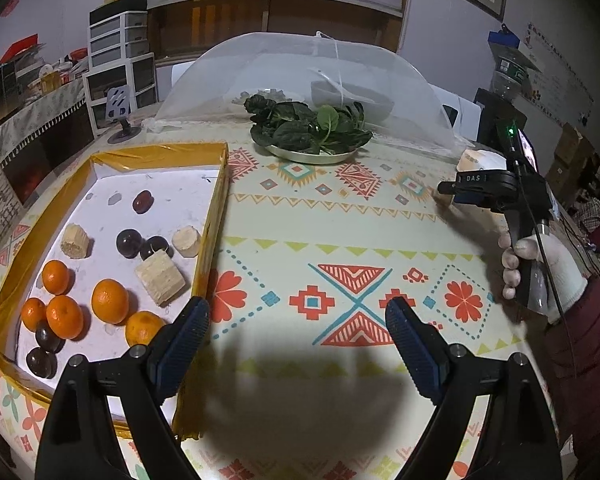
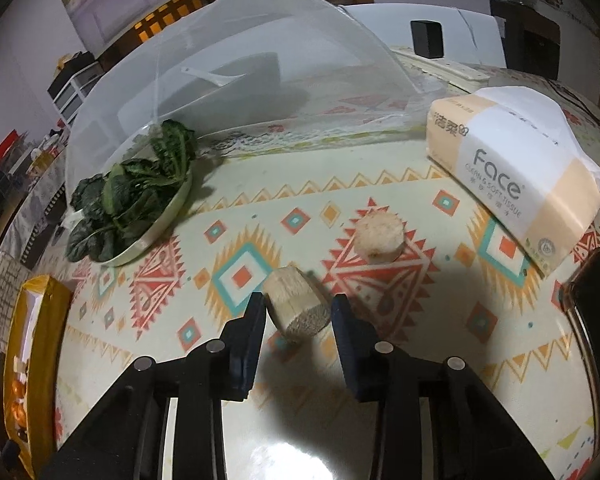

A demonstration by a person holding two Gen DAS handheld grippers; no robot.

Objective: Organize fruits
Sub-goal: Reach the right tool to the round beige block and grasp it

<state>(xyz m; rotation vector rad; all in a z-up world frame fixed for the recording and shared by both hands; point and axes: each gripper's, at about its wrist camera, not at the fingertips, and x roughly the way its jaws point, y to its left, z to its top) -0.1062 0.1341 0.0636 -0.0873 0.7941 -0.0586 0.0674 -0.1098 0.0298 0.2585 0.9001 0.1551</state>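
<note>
**Sugarcane piece sits between the right gripper's parted fingers**

A sugarcane piece (image 2: pixel 298 306), pale and cut flat at its end, lies on the patterned tablecloth (image 2: pixel 380 168) between the fingers of the right gripper (image 2: pixel 299 312). The jaws stand apart on either side of it; whether the left pad touches it cannot be told. Just beyond this piece stands a second sugarcane piece (image 2: pixel 379 236), upright on its cut face. Further right of that lies a tissue pack (image 2: pixel 512 176), and to the left a plate of leafy greens (image 2: pixel 132 200) sits at the edge of a mesh food cover (image 2: pixel 236 60).

Well to the left of the sugarcane piece is the yellow-rimmed tray (image 1: pixel 216 216). It holds five oranges (image 1: pixel 110 301), several dark plums (image 1: pixel 129 243) and three more sugarcane chunks (image 1: pixel 160 276).

The left gripper (image 1: pixel 298 320) hovers over the tablecloth just right of the tray's rim, jaws wide apart and holding nothing.
</note>
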